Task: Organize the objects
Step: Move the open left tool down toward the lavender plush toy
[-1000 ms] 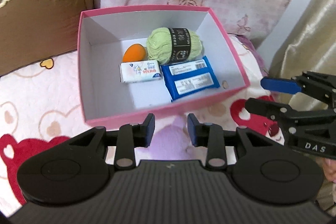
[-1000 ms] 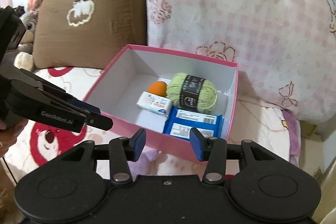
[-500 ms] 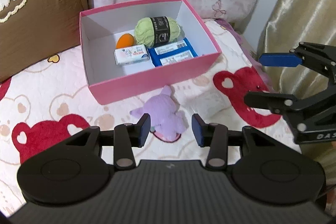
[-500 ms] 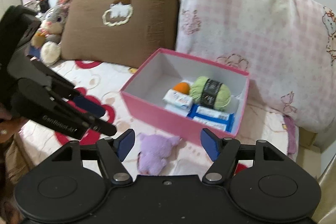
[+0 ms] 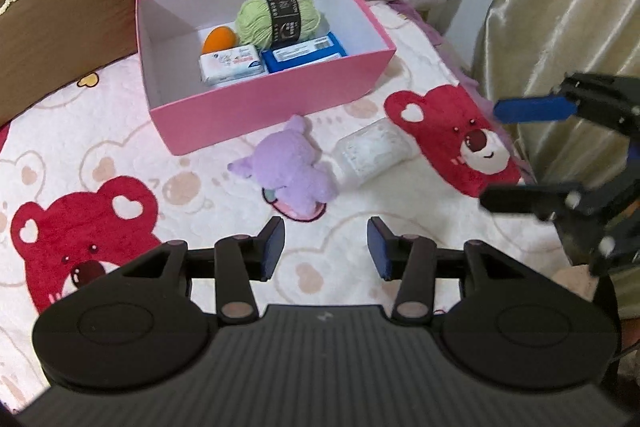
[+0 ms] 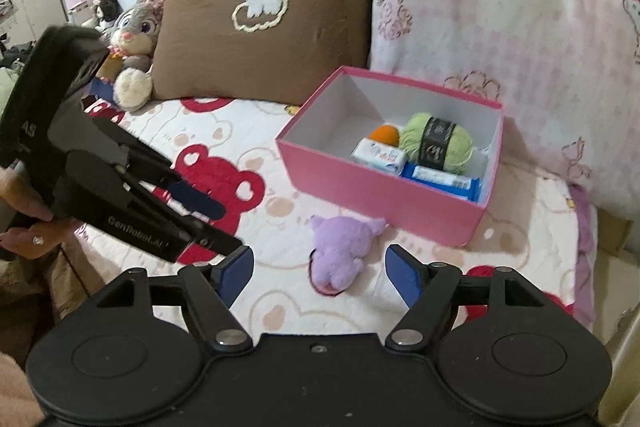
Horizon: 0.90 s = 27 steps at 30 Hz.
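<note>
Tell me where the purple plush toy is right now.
The purple plush toy lies on the bedspread just in front of the pink box, outside it, with a clear packet beside it in the left wrist view.

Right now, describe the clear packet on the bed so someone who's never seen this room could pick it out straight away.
Find the pink box on the bear-print bedspread. On the bedspread in front of its near wall lies a purple plush toy, and the clear plastic packet touches that toy on the curtain side. It is the only see-through, whitish item, and it lies outside the box.
</note>
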### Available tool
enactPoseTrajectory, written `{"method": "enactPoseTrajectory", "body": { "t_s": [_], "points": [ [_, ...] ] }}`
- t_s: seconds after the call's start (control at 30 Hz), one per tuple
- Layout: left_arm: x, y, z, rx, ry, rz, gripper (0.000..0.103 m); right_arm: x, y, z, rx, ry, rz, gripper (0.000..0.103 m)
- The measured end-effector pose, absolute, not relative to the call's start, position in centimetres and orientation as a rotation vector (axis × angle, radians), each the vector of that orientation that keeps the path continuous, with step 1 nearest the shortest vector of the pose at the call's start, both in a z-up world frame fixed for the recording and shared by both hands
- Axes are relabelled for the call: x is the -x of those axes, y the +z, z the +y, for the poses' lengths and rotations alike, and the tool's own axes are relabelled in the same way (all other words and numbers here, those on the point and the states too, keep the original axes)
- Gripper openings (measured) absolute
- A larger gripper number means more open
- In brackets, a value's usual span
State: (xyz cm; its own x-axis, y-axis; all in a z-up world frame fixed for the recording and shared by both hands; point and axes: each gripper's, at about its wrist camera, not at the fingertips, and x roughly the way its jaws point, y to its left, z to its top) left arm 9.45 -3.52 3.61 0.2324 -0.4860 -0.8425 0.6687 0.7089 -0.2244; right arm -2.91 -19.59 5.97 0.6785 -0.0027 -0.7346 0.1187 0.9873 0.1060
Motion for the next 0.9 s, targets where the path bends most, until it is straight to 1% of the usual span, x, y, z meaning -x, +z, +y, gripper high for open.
{"method": "enactPoseTrajectory", "body": {
  "t_s": [0.1, 0.13, 0.2, 0.33, 0.43, 0.57, 0.67, 0.77, 0.9],
  "points": [
    [-9.1, 3.2, -3.3, -0.181, -0.819, 1.057, 0.049, 3.2, 5.0, -19.1, -0.164, -0.049, 0.826, 0.078],
    [-9.0, 3.0, -3.3, -0.174, -0.824, 1.056, 0.051, 3.3, 4.6, -19.0, -0.172, -0.036, 0.827, 0.079],
    [-8.9, 2.3, -3.1, -0.165, -0.83, 1.055, 0.053, 3.3, 3.6, -18.7, -0.189, -0.016, 0.832, 0.083],
    [-9.0, 0.6, -2.7, -0.141, -0.836, 1.04, 0.055, 3.1, 1.6, -17.7, -0.17, 0.008, 0.831, 0.085],
    [-9.2, -0.6, -2.5, -0.106, -0.842, 1.024, 0.058, 2.6, 0.0, -17.1, -0.15, 0.002, 0.826, 0.085],
    [-9.7, -1.9, -2.6, -0.085, -0.854, 1.001, 0.067, 1.2, -2.0, -17.0, -0.188, -0.014, 0.838, 0.085],
    [-10.3, -3.0, -3.1, -0.096, -0.857, 0.983, 0.071, 0.0, -3.5, -16.7, -0.192, -0.025, 0.846, 0.085],
    [-11.5, -4.4, -3.5, -0.093, -0.867, 0.982, 0.073, -1.2, -5.0, -16.1, -0.143, -0.038, 0.835, 0.085],
    [-13.5, -6.6, -3.9, -0.075, -0.866, 0.986, 0.073, -2.3, -7.2, -15.4, -0.066, -0.064, 0.802, 0.085]
  ]
}}
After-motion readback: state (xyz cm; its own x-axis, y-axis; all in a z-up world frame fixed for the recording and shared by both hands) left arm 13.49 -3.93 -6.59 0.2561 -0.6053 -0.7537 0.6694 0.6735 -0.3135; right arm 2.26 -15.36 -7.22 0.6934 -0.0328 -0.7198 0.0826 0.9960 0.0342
